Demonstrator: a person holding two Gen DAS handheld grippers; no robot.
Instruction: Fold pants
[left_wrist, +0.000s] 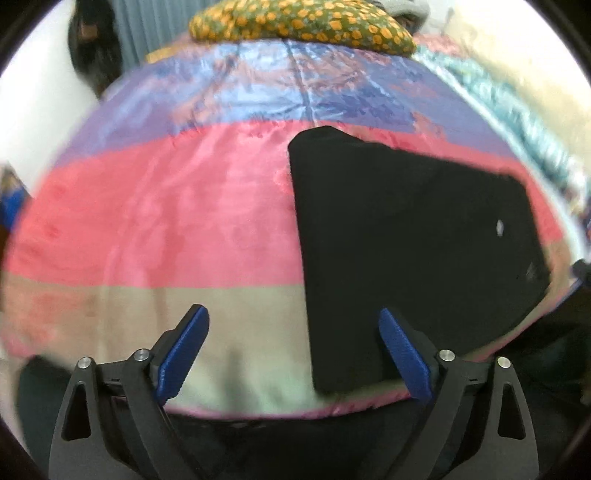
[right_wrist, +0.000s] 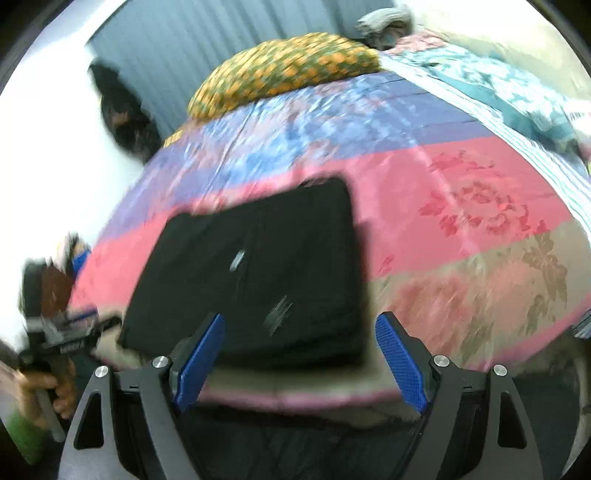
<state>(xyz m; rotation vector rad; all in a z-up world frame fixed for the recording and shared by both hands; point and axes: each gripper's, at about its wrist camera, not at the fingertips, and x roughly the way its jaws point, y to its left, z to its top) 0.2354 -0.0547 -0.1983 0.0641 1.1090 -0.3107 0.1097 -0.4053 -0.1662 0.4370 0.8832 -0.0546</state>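
Observation:
The black pants (left_wrist: 410, 243) lie folded into a flat rectangle on a bed with a striped floral quilt (left_wrist: 166, 221). In the left wrist view my left gripper (left_wrist: 293, 319) stands open above the quilt's near edge, left of the pants, with its right finger over their near corner and nothing between the pads. In the right wrist view the folded pants (right_wrist: 258, 280) lie straight ahead; my right gripper (right_wrist: 299, 325) is open just above their near edge, gripping nothing. The left gripper (right_wrist: 74, 332), held by a hand, shows at the far left there.
A green pillow with orange dots (right_wrist: 288, 66) lies at the head of the bed. A teal patterned blanket (right_wrist: 509, 88) is bunched along the far right side. A dark bag (right_wrist: 122, 110) hangs on the white wall at the left.

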